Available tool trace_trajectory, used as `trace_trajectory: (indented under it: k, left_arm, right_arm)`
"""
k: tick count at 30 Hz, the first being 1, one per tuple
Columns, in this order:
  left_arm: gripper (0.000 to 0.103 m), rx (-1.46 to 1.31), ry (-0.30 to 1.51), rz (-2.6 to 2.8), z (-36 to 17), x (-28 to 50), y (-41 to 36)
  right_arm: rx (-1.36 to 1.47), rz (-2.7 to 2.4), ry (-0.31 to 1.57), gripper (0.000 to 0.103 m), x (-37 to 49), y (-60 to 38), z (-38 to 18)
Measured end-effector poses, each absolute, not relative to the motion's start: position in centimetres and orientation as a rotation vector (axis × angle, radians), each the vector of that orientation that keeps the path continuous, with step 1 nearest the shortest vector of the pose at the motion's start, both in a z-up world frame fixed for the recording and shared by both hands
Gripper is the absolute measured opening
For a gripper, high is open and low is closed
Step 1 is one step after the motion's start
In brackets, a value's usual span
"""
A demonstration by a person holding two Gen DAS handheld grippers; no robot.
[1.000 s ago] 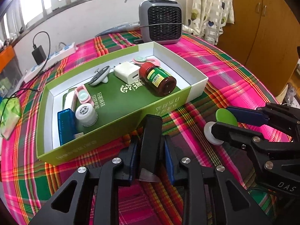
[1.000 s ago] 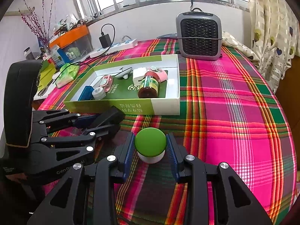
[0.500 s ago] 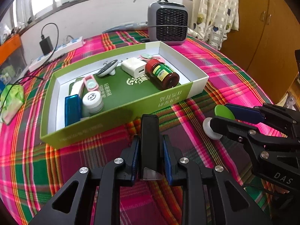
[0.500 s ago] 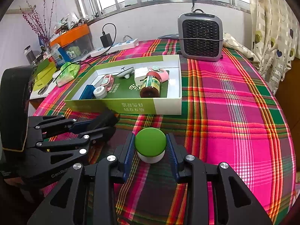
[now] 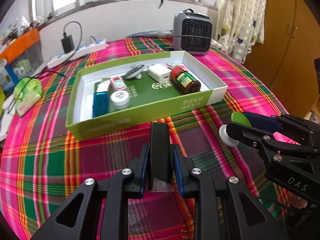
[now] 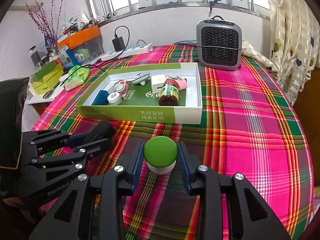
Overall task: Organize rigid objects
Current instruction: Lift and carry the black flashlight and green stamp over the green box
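My left gripper (image 5: 159, 156) is shut on a flat black box (image 5: 159, 146), held above the plaid tablecloth just in front of the green-and-white tray (image 5: 140, 116). My right gripper (image 6: 160, 156) is shut on a small white jar with a green lid (image 6: 160, 154), also in front of the tray (image 6: 140, 116). The jar shows in the left wrist view (image 5: 230, 132), to the right. The black box shows in the right wrist view (image 6: 102, 130), at left. The tray holds a brown bottle (image 5: 186, 81), a white charger (image 5: 159, 73), a blue case (image 5: 100, 104) and a white jar (image 5: 120, 98).
A grey heater (image 6: 219, 48) stands behind the tray. A power strip with cables (image 6: 128, 50) and a green pouch (image 6: 78, 76) lie at the back left, with cluttered boxes (image 6: 48, 76) beyond the table edge. A wooden cabinet (image 5: 290, 40) stands on the right.
Both grippers have drawn back and risen from the tray, each keeping its object. The tray looks smaller and farther away.
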State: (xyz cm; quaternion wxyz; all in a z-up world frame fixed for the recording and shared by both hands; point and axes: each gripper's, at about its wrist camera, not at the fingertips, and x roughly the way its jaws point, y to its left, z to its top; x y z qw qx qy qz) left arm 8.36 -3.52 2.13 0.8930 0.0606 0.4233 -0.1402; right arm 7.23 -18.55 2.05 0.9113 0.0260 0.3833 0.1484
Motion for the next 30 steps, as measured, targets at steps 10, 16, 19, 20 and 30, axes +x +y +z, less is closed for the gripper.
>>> trace_trajectory:
  k: [10,16,19,20,30]
  left_arm:
    - [0.022,0.091,0.849,-0.249,3.1,7.6,-2.1]
    - [0.023,0.075,0.821,-0.221,4.1,7.5,-1.4]
    - [0.022,0.063,0.811,-0.214,4.5,7.6,-1.1]
    - [0.022,0.063,0.808,-0.21,4.6,7.7,-1.0]
    - [0.022,0.038,0.793,-0.171,5.4,9.3,0.2]
  right_arm:
    - [0.039,0.313,0.782,0.035,6.9,-17.8,2.4]
    - [0.03,0.317,0.77,0.035,6.9,-17.3,2.9]
    - [0.025,0.319,0.762,0.035,7.1,-17.1,3.2]
    - [0.024,0.32,0.76,0.035,7.2,-17.0,3.3]
    - [0.013,0.332,0.736,0.035,8.4,-16.1,4.3]
